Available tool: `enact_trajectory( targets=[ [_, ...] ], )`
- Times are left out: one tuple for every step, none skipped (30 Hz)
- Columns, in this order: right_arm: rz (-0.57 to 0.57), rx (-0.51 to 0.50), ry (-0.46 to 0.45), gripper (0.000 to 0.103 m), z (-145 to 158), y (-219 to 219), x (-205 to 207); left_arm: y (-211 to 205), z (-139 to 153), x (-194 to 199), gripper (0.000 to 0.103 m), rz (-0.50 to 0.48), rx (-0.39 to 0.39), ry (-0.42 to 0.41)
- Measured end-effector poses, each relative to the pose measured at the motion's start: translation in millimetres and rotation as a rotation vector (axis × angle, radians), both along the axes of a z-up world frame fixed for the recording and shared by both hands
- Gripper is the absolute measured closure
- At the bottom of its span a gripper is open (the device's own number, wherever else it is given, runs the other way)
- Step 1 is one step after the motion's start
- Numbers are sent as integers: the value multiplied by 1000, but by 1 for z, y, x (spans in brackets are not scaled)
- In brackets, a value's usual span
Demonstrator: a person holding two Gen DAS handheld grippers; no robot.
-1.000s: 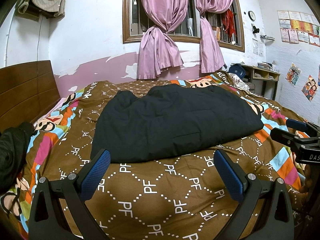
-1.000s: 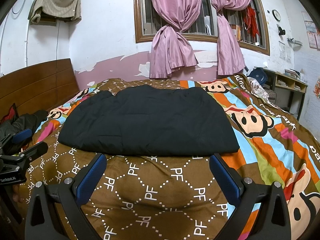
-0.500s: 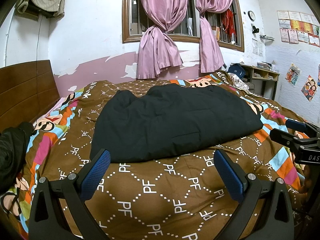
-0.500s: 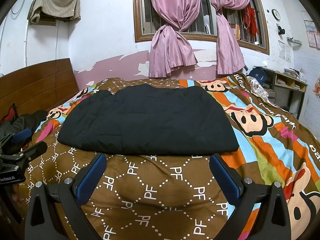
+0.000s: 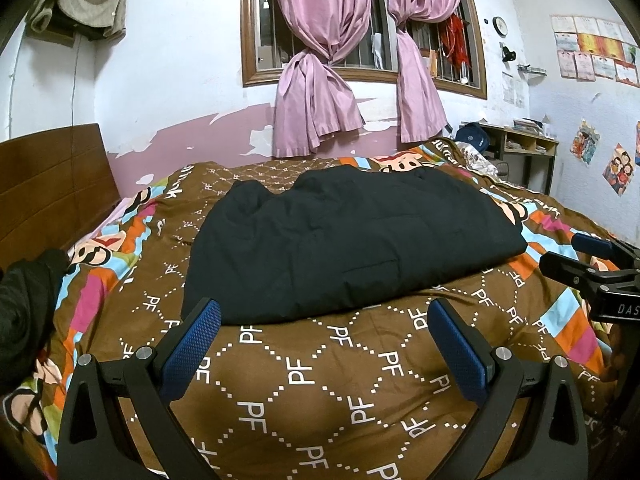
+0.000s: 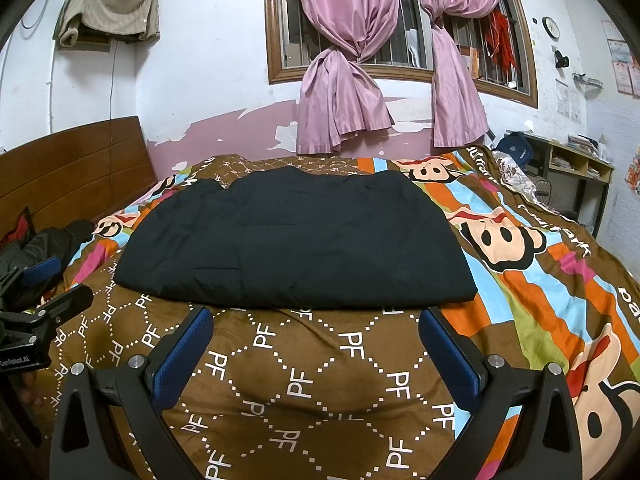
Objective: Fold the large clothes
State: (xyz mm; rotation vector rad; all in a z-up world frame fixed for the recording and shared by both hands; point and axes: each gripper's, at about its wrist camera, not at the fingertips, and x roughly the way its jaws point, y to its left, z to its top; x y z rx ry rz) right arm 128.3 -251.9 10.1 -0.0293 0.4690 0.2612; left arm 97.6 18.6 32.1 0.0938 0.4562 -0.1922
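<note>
Nothing much has shifted over the last second: both grippers hold about where they were, and the black garment lies as it did.

Largest is the bed, its brown blanket [image 6: 304,380] printed with white "PF" diamonds and cartoon monkey faces on coloured stripes toward the right. A wooden headboard [image 5: 44,184] stands at the left. On the far wall, pink knotted curtains [image 6: 340,92] hang at a barred window.

The black padded garment [image 5: 352,240] lies folded flat in the middle of the blanket, a broad dark slab whose near edge runs just beyond both grippers. It touches neither one.

A second dark garment [image 6: 44,248] is heaped at the left edge beside the headboard. A beige cloth [image 6: 108,8] hangs high on the left wall.

The left gripper [image 5: 326,344] hovers over the near blanket, blue-padded fingers [image 5: 196,340] spread wide and empty. The right gripper [image 6: 316,350] sits alongside to its right, likewise splayed apart with nothing between its pads [image 6: 448,354].
</note>
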Motion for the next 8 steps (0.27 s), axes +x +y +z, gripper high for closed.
enact_trajectory(
  targets=[
    [0,0,0,0,0,0,0,1,0,0,2,0,-1,1],
    [0,0,0,0,0,0,0,1,0,0,2,1,-2,2],
    [0,0,0,0,0,0,0,2,0,1,2,0,-2,3],
    [-1,1,0,0,0,0,0,3,0,1,2,-1,-2,2],
    [-1,1,0,0,0,0,0,3,0,1,2,-1,-3,2],
    [0,1,0,0,0,0,0,3,0,1,2,-1,-3,1],
    [0,1,1,0,0,0,0,3,-1,1,2,-1,-4,1],
    [-1,1,2,0,0,0,0,3,0,1,2,0,-2,2]
  ],
)
